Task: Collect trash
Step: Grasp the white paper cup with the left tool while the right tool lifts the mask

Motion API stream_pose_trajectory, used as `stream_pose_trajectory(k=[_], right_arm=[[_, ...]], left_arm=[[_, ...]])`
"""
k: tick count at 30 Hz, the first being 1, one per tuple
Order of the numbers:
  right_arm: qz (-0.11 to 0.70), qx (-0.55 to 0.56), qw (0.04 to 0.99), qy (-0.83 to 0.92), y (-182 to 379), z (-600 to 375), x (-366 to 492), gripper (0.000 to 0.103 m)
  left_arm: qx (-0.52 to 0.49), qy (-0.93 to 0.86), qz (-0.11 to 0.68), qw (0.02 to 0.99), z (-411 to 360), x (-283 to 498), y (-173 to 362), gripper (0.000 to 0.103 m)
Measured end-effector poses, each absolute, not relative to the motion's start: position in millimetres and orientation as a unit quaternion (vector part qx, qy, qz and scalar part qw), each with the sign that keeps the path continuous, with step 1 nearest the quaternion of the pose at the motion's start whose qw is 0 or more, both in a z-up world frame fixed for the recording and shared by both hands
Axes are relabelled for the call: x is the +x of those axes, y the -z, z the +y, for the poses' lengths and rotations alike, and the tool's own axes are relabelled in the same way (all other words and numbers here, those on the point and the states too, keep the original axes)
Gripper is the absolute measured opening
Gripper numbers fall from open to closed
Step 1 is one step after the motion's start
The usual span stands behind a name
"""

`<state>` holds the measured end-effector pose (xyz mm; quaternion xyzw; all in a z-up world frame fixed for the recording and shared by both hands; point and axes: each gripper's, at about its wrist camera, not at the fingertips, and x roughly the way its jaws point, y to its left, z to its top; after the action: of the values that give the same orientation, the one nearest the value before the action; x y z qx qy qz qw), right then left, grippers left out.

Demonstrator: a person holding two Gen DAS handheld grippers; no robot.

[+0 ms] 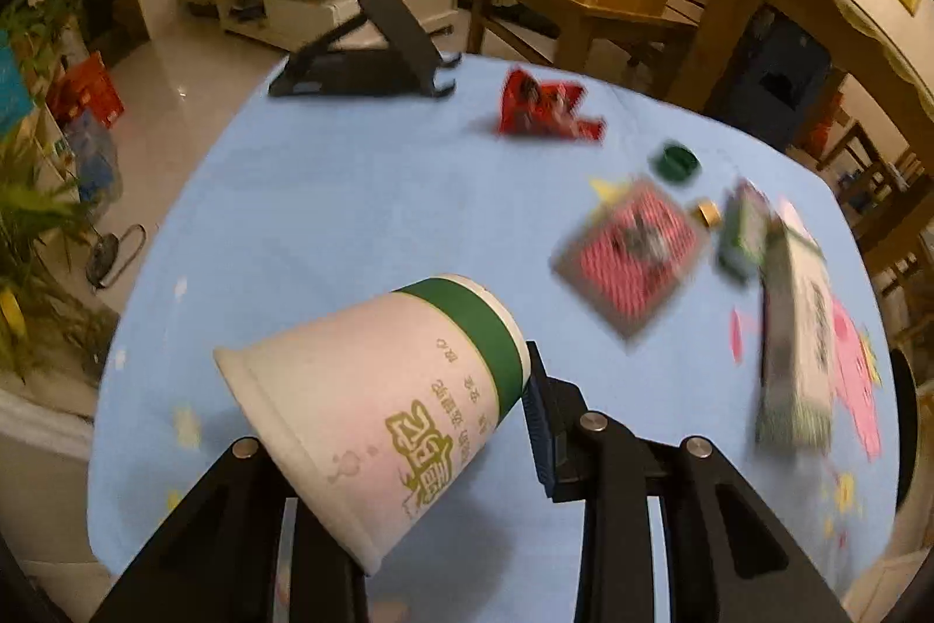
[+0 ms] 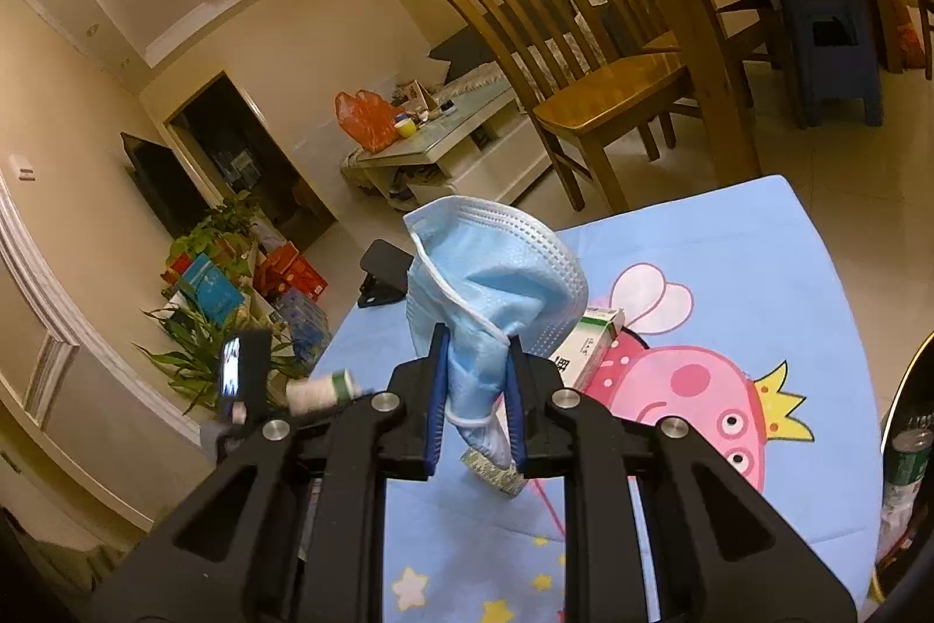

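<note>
Left gripper clasped the paper cup, lower centre; right gripper clenched the face mask. You needed even pressure to avoid crushing.

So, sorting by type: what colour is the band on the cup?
Green, on a white paper cup; the left wrist view shows it best.

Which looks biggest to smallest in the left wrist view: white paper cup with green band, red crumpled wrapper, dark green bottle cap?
1. White paper cup with green band, though nearest the camera.
2. Red crumpled wrapper.
3. Dark green bottle cap.
</note>
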<state>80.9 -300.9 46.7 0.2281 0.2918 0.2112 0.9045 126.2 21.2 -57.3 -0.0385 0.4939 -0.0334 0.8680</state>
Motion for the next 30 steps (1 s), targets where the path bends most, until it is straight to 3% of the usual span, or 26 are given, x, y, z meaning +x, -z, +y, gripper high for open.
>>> stream_pose_trajectory(k=[6, 10, 15, 30], right_arm=[[0.279, 0.242, 0.906, -0.208, -52.9, -313.4, 71.2, 0.018], [0.264, 0.292, 0.886, -0.244, -51.9, -334.4, 60.7, 0.018], [0.328, 0.334, 0.843, -0.264, -20.4, -346.6, 69.4, 0.018], [0.321, 0.370, 0.843, -0.222, -12.2, -429.0, 33.5, 0.020]], left_arm=[[0.123, -0.045, 0.371, 0.920, -27.0, 59.6, 14.7, 0.031], [0.102, -0.006, 0.310, 0.945, -45.4, 31.0, -34.0, 0.031], [0.026, 0.085, 0.402, 0.911, -53.7, 44.9, -22.4, 0.031], [0.094, 0.103, 0.371, 0.918, -124.3, 24.4, -22.1, 0.031]])
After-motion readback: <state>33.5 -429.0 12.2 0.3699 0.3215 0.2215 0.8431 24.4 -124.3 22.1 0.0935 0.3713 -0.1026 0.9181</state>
